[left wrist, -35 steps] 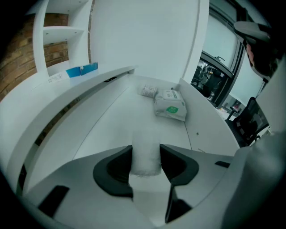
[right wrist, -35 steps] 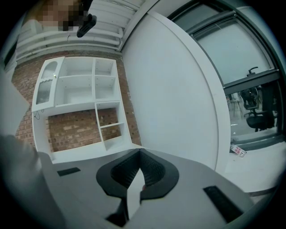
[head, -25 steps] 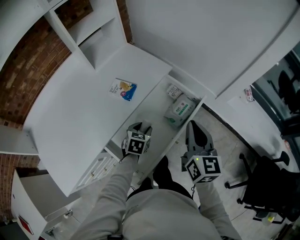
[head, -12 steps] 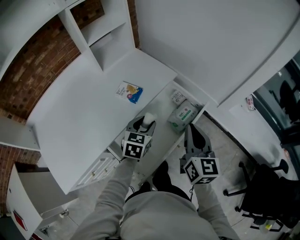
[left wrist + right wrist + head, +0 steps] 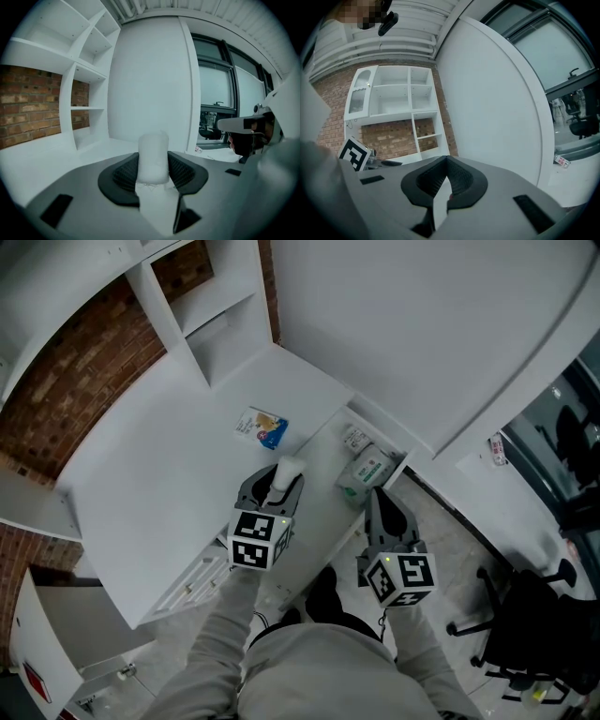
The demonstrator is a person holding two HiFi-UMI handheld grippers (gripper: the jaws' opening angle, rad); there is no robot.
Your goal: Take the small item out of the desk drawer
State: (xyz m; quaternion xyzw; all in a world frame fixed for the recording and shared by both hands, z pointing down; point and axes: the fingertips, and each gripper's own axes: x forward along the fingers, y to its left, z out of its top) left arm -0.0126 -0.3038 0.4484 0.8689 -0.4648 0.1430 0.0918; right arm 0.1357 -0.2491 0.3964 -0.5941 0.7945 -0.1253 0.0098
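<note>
My left gripper is raised over the open desk drawer, shut on a small white rounded item. In the left gripper view the item stands upright between the two black pads, poking up past them. My right gripper hangs by the drawer's right side, over the floor, its jaws closed together with nothing in them. At the drawer's far end lie a green-and-white pack and a smaller printed pack.
A blue-and-white snack packet lies on the white desk top. White shelving stands at the back against a brick wall. A lower drawer is open at the left. A black office chair is at the right.
My left gripper has risen out of the drawer with the white item and moved slightly toward the desk top. The right gripper has barely shifted.
</note>
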